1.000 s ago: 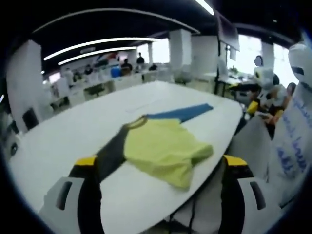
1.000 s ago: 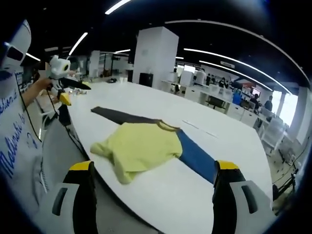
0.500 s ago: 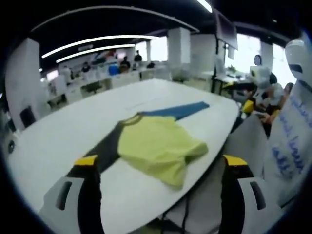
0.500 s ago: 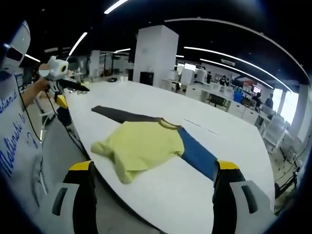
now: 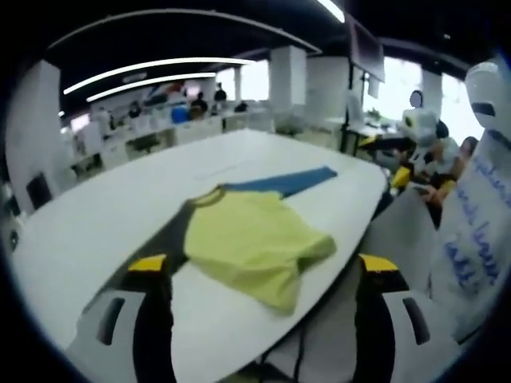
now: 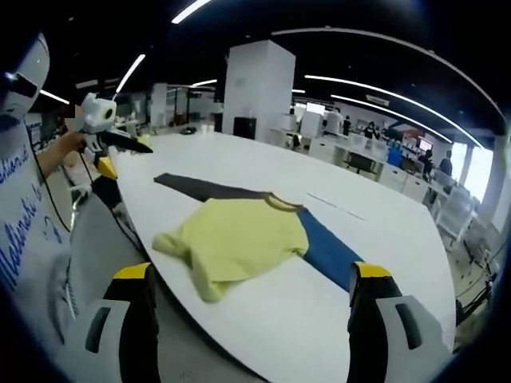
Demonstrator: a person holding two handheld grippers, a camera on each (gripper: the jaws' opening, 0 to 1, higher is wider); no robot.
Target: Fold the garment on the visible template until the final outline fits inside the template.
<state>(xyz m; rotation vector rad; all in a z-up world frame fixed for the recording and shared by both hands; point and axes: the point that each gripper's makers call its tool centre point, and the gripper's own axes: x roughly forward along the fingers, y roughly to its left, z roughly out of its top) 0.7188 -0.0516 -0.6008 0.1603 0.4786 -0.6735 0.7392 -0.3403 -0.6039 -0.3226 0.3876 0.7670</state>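
A yellow garment (image 5: 247,243) lies spread on the white table (image 5: 96,223), its hem rumpled near the table's edge. It has a dark grey sleeve (image 5: 164,243) and a blue sleeve (image 5: 291,182). My left gripper (image 5: 263,319) hovers open above the near edge, apart from the cloth, with nothing between its fingers. In the right gripper view the same garment (image 6: 239,235) shows with the grey sleeve (image 6: 207,188) far left and the blue sleeve (image 6: 329,254) at right. My right gripper (image 6: 255,319) is open too, short of the cloth. A hand holds the left gripper (image 6: 120,137) at far left.
A faint thin line (image 6: 339,209) marks the table (image 6: 383,231) beyond the garment. My white clothing with blue writing (image 5: 479,231) fills the side next to the table edge. Desks, pillars and seated people (image 5: 204,104) stand far behind.
Both views have drifted slightly as the hands moved. The garment lies as before, and both grippers stay open.
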